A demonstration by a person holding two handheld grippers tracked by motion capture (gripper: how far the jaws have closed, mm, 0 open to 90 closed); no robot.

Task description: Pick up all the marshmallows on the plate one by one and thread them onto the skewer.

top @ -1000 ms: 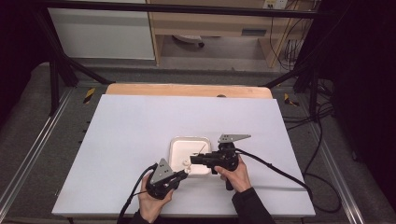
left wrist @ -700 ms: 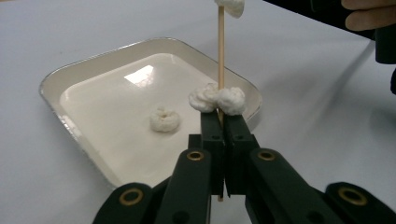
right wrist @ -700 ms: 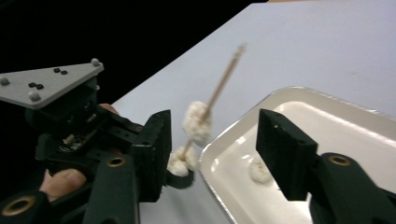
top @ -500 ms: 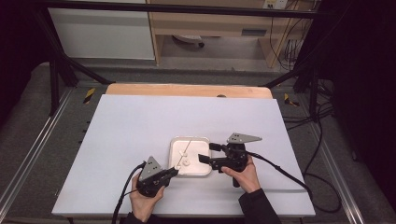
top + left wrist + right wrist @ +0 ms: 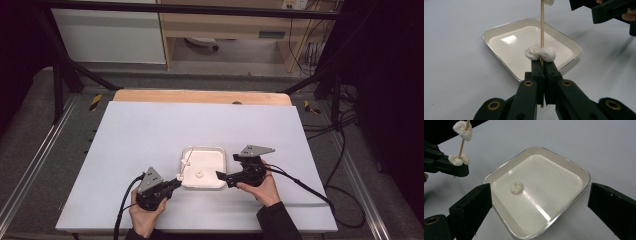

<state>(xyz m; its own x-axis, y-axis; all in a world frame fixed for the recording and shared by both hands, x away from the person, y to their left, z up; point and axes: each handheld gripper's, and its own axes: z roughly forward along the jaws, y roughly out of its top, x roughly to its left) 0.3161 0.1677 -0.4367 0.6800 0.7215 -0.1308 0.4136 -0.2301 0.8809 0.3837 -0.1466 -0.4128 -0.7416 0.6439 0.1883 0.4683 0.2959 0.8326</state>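
Observation:
A white square tray [image 5: 215, 152] sits near the table's front, with one white puffy lump [image 5: 199, 174] lying in it. My left gripper [image 5: 175, 181], at the tray's left edge, is shut on a thin wooden skewer [image 5: 542, 30]. One white lump [image 5: 540, 53] is threaded on the skewer just above the pads and another [image 5: 462, 130] higher up. My right gripper [image 5: 540, 192] is at the tray's right side. Its jaws have just been opening and now stand wide apart with nothing gripped. The loose lump [image 5: 516, 187] lies in the tray [image 5: 576, 167] below them.
The tray rests on a white table top [image 5: 150, 130] with a wooden strip [image 5: 200, 96] along the far edge. Black cables [image 5: 300, 182] trail from both grippers toward the front. Dark frame legs and shelving stand beyond the table.
The right jaws have gone from closed to wide open, and a white lump now lies loose in the tray. My left gripper has drawn left with the skewer, away from the right one.

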